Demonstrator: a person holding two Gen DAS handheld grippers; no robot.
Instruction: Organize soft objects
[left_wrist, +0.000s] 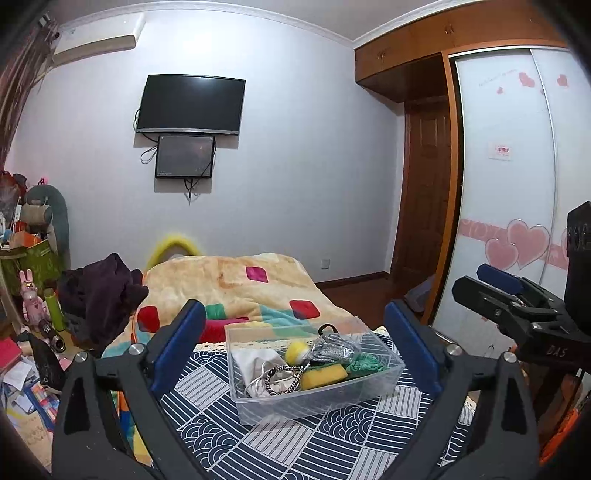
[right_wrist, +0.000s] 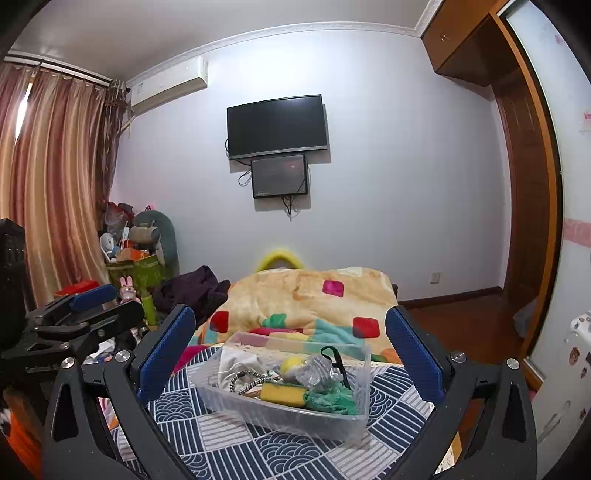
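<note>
On our far left a cluttered corner of toys and a dark pile of clothes (left_wrist: 103, 291) crowds the bed's edge, then the patchwork blanket (left_wrist: 236, 284) rises behind our work surface. Our left gripper (left_wrist: 295, 347) hovers wide open and empty, the clear plastic bin (left_wrist: 314, 398) lying between its blue pads. The bin sits on the navy patterned cloth (left_wrist: 295, 443), holding a yellow sponge (left_wrist: 323, 376), a green cloth (left_wrist: 364, 365), a white cloth (left_wrist: 255, 360) and a beaded bracelet (left_wrist: 282, 380). Our right gripper (right_wrist: 291, 354) is equally wide, framing the same bin from just beside the left one. Bare cloth surrounds the bin; rightward, open wooden floor (right_wrist: 469, 325) runs to the wardrobe (left_wrist: 509, 184).
</note>
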